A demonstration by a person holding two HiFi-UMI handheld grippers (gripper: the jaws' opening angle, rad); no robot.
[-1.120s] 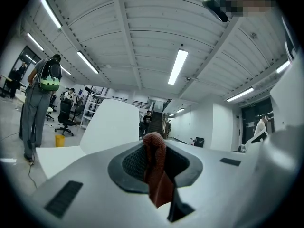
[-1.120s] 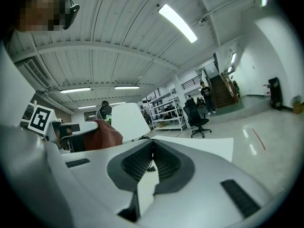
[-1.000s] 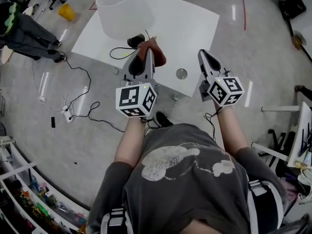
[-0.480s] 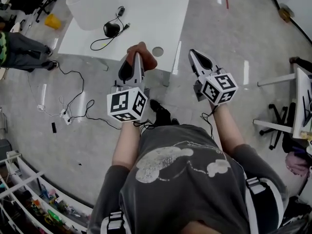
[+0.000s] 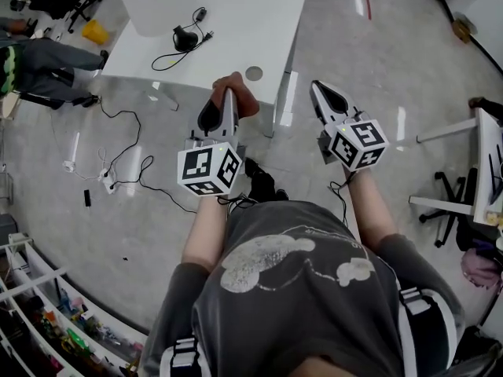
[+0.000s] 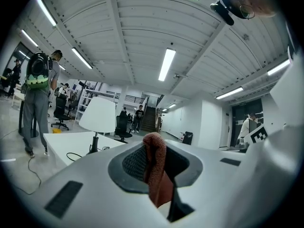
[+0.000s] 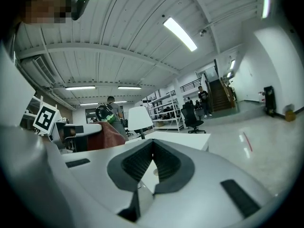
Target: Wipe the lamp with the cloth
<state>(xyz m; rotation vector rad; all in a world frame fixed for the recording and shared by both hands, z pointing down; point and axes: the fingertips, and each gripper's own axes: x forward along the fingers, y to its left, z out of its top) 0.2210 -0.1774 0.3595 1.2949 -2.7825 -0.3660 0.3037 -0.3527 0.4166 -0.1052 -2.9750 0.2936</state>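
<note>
Overall: a person stands back from the white table (image 5: 244,22) with a gripper in each hand, both held out in front over the grey floor.
Left gripper (image 5: 228,94): jaws clamped on a rust-red cloth (image 5: 244,100). In the left gripper view the cloth (image 6: 154,165) runs up between the dark pads and folds over at the tips.
Right gripper (image 5: 320,89): jaws together, tips meeting. The right gripper view shows nothing between them (image 7: 152,148).
Lamp (image 5: 149,6): on the table's far left corner, well apart from both grippers. White shade, dark base. It reads upright in the left gripper view (image 6: 98,118), and shows small and distant in the right gripper view (image 7: 139,118).
Cord (image 5: 169,57): black, looped on the tabletop beside the lamp base.
Table edge: near edge lies just ahead of both gripper tips. A round grey disc (image 5: 254,73) sits in the top near that edge.
Surroundings: a second person (image 5: 39,57) stands at the far left, beyond the table.
</note>
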